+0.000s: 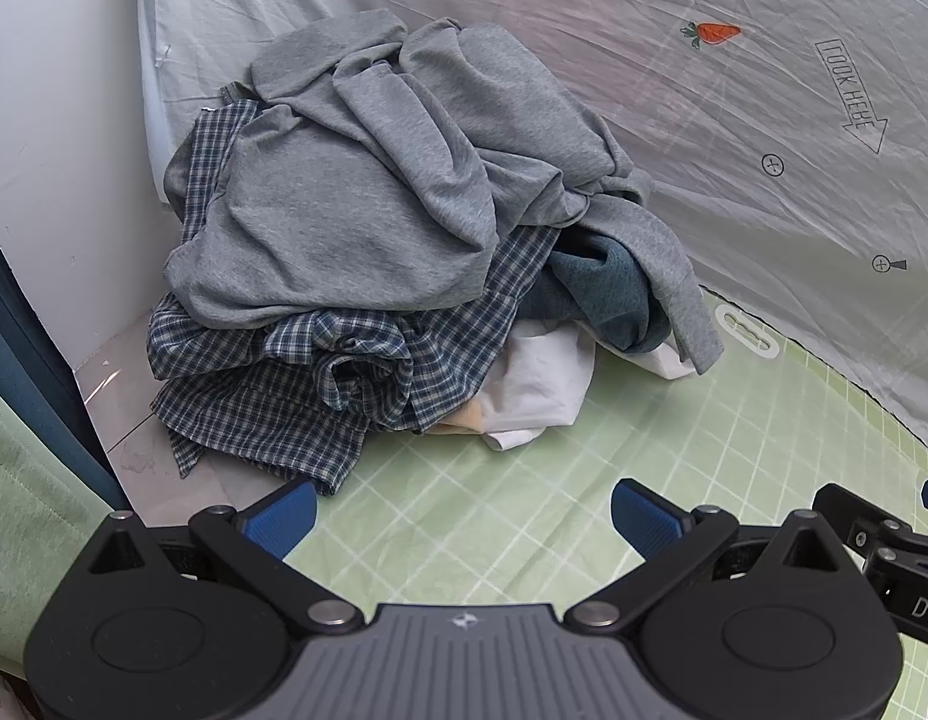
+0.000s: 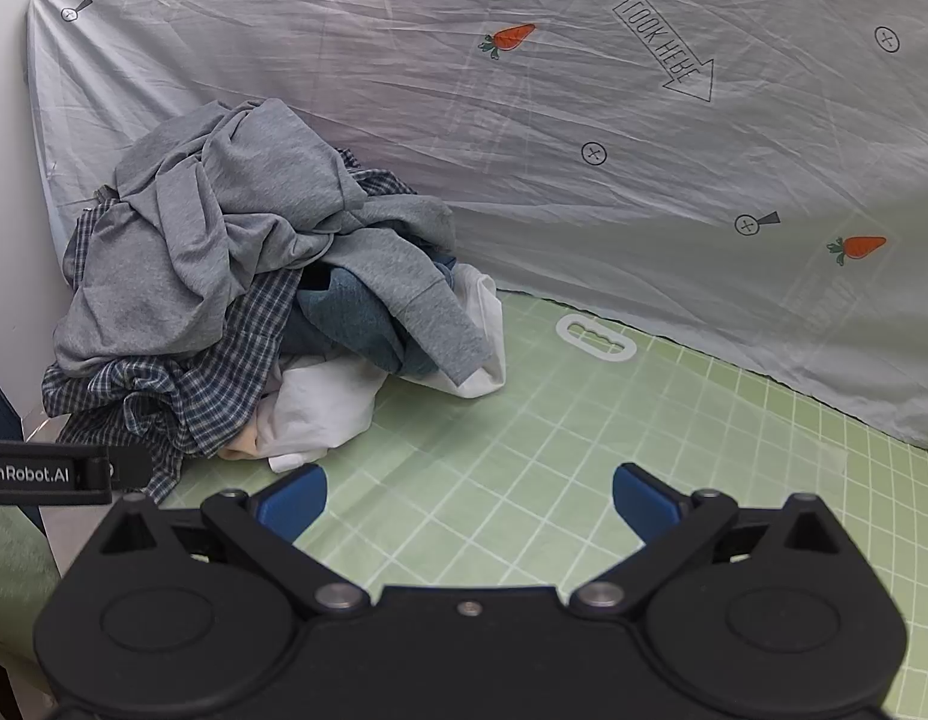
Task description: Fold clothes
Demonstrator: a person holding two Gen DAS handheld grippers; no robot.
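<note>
At the mat's far left corner, a pile of clothes (image 1: 392,252) is sitting unfolded.
A gray top (image 1: 344,204) is lying over a checked shirt (image 1: 272,390), with blue and white pieces beside them, on the green grid mat (image 1: 644,450) against a carrot-print sheet (image 2: 584,180). The left gripper (image 1: 463,513) and right gripper (image 2: 469,501) are hovering wide open, gripping nothing.

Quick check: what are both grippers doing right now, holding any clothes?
Left gripper: jaws open, holding nothing, above the green mat.
Right gripper: jaws open, holding nothing, short of the clothes pile.
</note>
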